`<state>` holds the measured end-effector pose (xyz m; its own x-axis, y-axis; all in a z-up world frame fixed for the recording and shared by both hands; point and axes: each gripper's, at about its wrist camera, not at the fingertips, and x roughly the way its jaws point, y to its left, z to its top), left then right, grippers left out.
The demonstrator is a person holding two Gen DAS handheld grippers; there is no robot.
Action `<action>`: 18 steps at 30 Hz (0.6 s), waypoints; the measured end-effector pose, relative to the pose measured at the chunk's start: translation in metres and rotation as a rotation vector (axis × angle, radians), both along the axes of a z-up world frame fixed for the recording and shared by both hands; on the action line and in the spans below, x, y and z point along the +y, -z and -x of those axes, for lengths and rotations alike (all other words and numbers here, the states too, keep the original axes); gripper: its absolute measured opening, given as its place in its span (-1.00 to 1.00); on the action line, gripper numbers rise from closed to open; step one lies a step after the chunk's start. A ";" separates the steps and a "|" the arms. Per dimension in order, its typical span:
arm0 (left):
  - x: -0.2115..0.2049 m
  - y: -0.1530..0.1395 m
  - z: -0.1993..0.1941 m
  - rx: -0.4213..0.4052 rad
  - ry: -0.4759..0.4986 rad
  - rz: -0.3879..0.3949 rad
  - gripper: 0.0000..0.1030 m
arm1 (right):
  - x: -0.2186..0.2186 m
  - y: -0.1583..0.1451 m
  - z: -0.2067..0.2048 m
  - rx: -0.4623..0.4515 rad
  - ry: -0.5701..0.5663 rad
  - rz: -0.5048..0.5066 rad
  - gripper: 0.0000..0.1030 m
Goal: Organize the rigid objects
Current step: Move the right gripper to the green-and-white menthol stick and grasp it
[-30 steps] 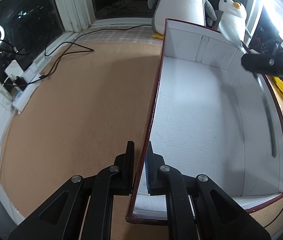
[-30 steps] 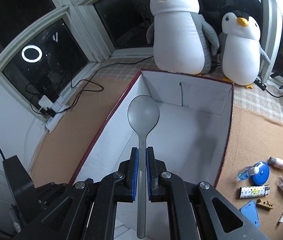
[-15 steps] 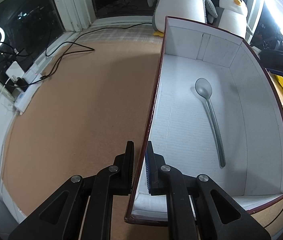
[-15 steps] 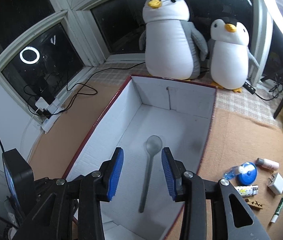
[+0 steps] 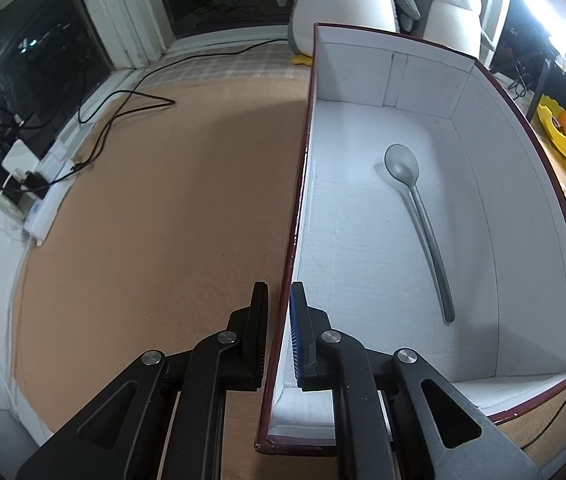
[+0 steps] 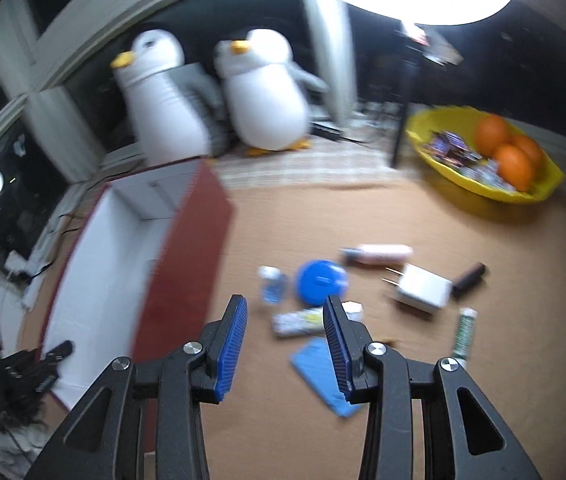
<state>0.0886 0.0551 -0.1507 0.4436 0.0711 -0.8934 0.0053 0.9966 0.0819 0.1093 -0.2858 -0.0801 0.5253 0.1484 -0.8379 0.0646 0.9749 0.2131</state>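
grey plastic spoon [image 5: 419, 216] lies flat on the white floor of the box [image 5: 363, 240], bowl toward the far end wall, handle running back toward the near end, slightly bowed. matte, one piece, long thin handle; looks light and stiff. nothing else is in the box with it.

left tool [image 5: 279, 332] is nearly closed, pinching the box's long side wall near the near corner: one pad outside on the dark red face, the blue pad inside against the white lining. judged purpose: steady the box so it does not slide or tip while things are dropped in.

right tool [image 6: 285, 344] has jaws parted at a middling width, nothing between them. it hangs over the brown worktop [image 6: 403, 400] just beside the box's red outer wall, above a scatter of small items. right-wrist view is blurred, so detail is soft.

items beside the box, all on the worktop: small clear bottle [image 6: 271, 286], round blue item [image 6: 321, 282], patterned lighter [image 6: 301, 322], blue flat piece [image 6: 325, 376], white plug charger [image 6: 423, 286], pink tube [image 6: 379, 254], short dark stick [image 6: 469, 278], green-and-white tube [image 6: 463, 334]. lighter and blue flat piece lie closest under the open jaws; judged likeliest next picks, but not certain.

beyond the box: two penguin toys [image 6: 211, 92]. far from the box: yellow bowl [image 6: 483, 188] with oranges.
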 end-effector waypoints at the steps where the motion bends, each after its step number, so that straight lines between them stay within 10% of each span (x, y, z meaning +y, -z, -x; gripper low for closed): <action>1: 0.000 0.000 0.000 0.001 0.004 0.000 -0.82 | -0.012 0.005 0.003 0.011 0.033 0.011 -0.30; 18: -0.003 0.006 -0.008 0.039 0.075 0.011 -0.81 | -0.129 0.082 0.026 0.205 0.330 0.090 -0.30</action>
